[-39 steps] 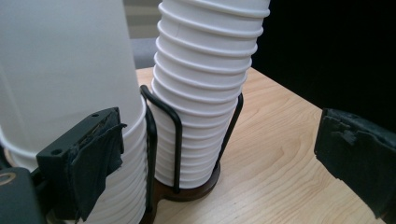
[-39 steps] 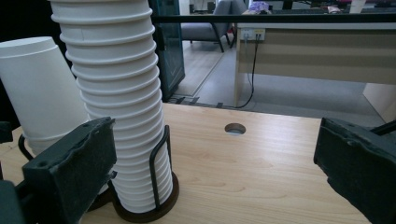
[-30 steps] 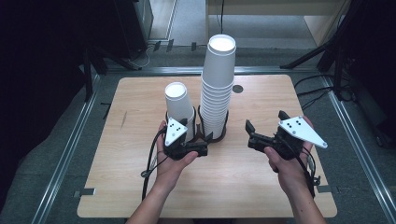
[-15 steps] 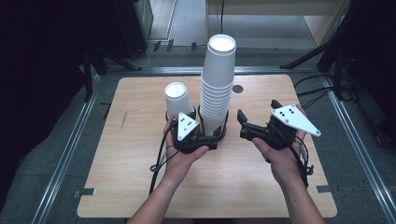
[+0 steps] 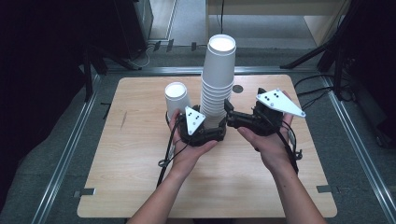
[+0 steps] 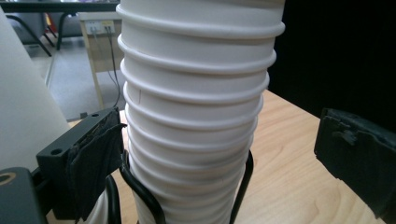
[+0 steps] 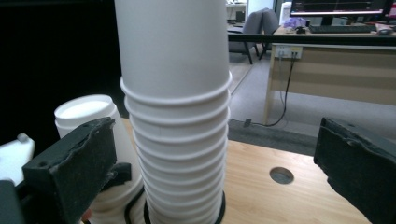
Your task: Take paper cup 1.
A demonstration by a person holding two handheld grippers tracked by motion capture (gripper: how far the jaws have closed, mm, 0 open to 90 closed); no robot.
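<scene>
Both tools stand wide open at the base of the tall stack of cups [image 5: 217,88] near mid-surface: the left tool [image 5: 212,134] flanks it, the right tool [image 5: 227,112] is just beside it. A one-sided squeeze could topple the stack toward the short stack [image 5: 177,99]. No readable writing on the cups.

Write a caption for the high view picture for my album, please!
Two hand-held grippers, left gripper and right gripper, open around a tall stack of upside-down white paper cups on a wooden table.
</scene>
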